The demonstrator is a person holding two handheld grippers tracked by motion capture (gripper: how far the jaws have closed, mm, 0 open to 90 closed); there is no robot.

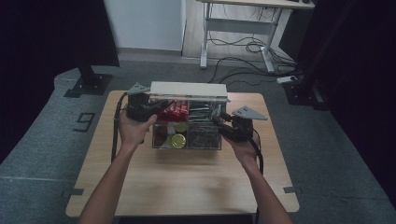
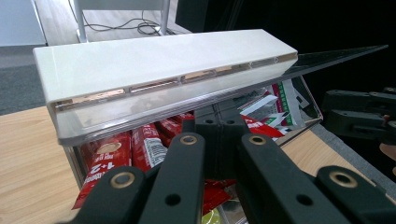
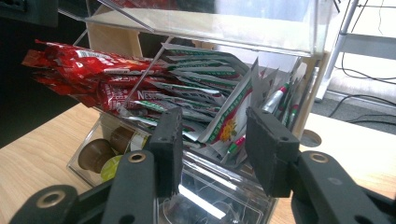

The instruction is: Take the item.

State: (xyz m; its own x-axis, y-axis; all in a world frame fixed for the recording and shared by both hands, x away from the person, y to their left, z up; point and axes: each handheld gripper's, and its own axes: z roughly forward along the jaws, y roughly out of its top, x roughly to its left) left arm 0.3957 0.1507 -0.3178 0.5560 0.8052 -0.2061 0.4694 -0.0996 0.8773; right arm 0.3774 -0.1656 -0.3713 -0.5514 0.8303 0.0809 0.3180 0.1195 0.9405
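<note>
A clear box (image 1: 187, 135) full of red packets (image 3: 93, 74), green and white packets (image 3: 205, 93) and little pods (image 1: 178, 140) is sitting in the middle of the table (image 1: 182, 182). The left gripper (image 2: 217, 135) is pinching its jaws shut under the front edge of the box's white lid (image 2: 154, 65), which is tipping up. The right gripper (image 3: 212, 144) is waiting partly open in front of the green and white packets, holding nothing.
</note>
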